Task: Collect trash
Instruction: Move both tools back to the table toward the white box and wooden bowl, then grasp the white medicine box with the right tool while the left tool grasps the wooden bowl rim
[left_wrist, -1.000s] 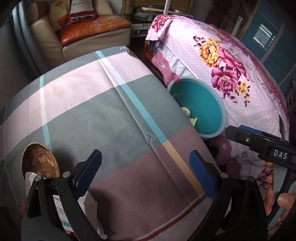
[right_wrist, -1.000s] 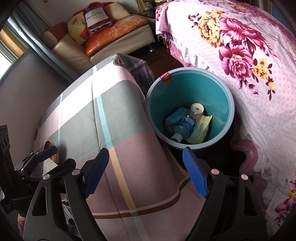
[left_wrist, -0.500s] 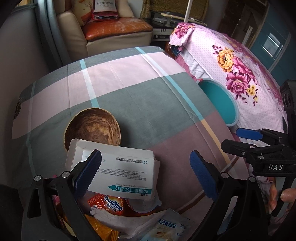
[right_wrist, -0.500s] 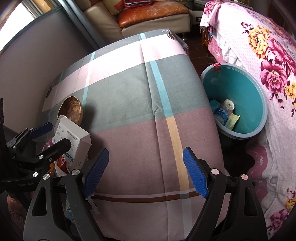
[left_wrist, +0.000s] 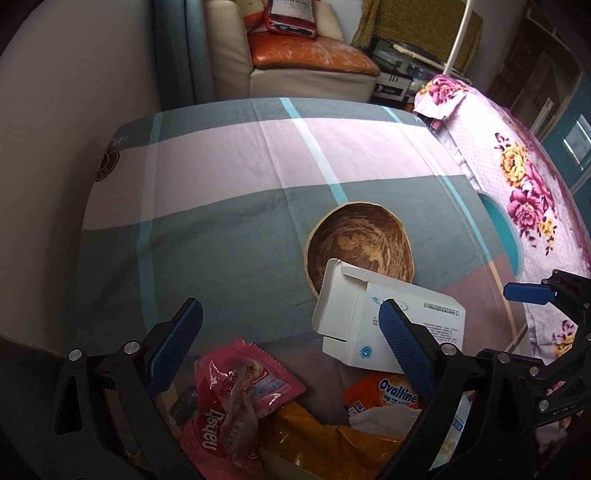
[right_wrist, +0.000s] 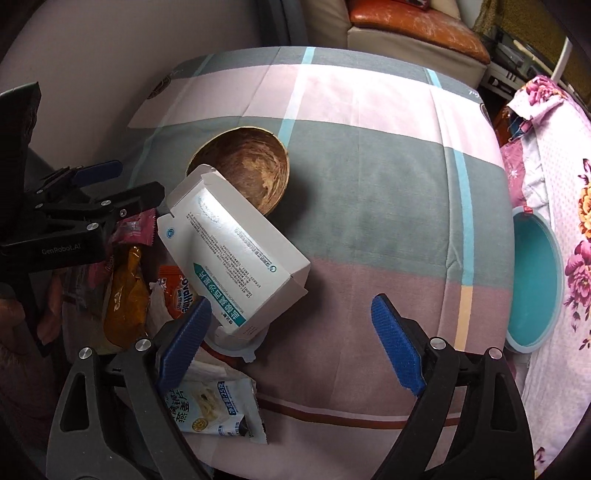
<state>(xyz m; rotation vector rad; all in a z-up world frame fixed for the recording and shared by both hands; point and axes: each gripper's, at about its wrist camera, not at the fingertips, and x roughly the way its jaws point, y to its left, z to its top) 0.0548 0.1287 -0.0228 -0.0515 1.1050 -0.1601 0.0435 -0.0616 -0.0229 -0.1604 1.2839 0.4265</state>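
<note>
1. Both grippers are spread wide and hold nothing — the left gripper hangs over the heap of trash at the near edge of the table, and the right gripper hovers just right of the same heap

2. Trash lies in one pile: a white carton leaning on the rim of a wooden bowl, a pink wrapper, an orange Ovaltine sachet, a yellow-brown bag and a pale blue snack packet; the teal bin stands on the floor off the table's right side, well apart from the pile

3. Doing it well, I judge: take one piece at a time — the carton is topmost and stiff, so close on its long sides squarely, lift clear of the bowl, then carry it over the bin before letting go

4. Hard to tell: what lies under the carton, whether the carton is empty, and the bin's contents; the pile's near edge is cut off behind the gripper bodies
</note>
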